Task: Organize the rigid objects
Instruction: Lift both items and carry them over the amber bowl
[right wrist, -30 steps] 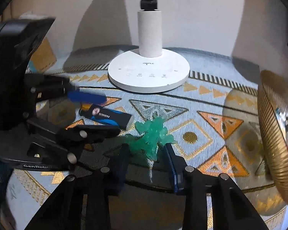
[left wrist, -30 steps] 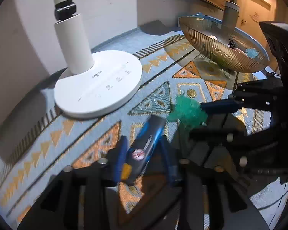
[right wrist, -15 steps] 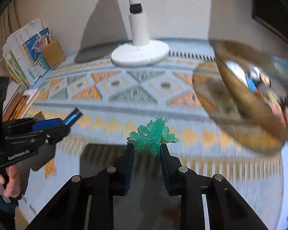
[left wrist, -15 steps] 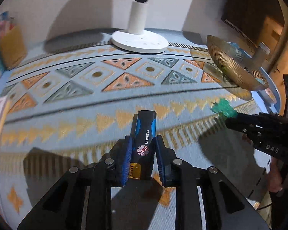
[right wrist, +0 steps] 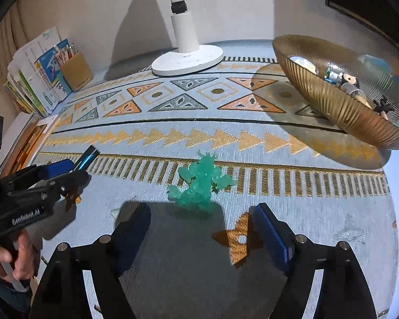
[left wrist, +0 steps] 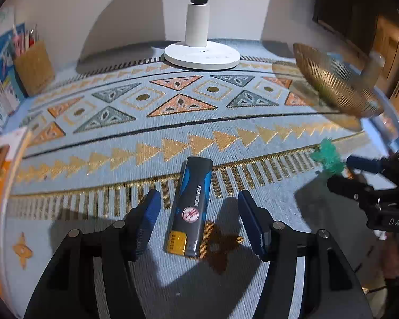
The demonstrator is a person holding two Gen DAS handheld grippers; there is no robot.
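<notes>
On the patterned blue rug [left wrist: 252,164], the left gripper [left wrist: 199,219] opens around a black-and-blue lighter [left wrist: 191,207], lengthwise between unclamped jaws; right of it, the right gripper [right wrist: 202,222] opens behind a translucent green plastic figurine [right wrist: 202,180].

Lay open across the middle of the patterned tabletop [right wrist: 252,138], bare cloth between the white lamp base [right wrist: 187,62] at the back and the near edge. Stood blocked on the right by the gold ribbed bowl [right wrist: 332,106], on the left by a pen holder [right wrist: 75,70] and stacked books [right wrist: 29,79]. Left little room near the front: black-and-blue lighter [left wrist: 191,207] between opening jaws of the left hand-held gripper [left wrist: 198,223], untouched; green figurine [right wrist: 199,183] just ahead of the right hand-held gripper [right wrist: 202,236], also opening.
</notes>
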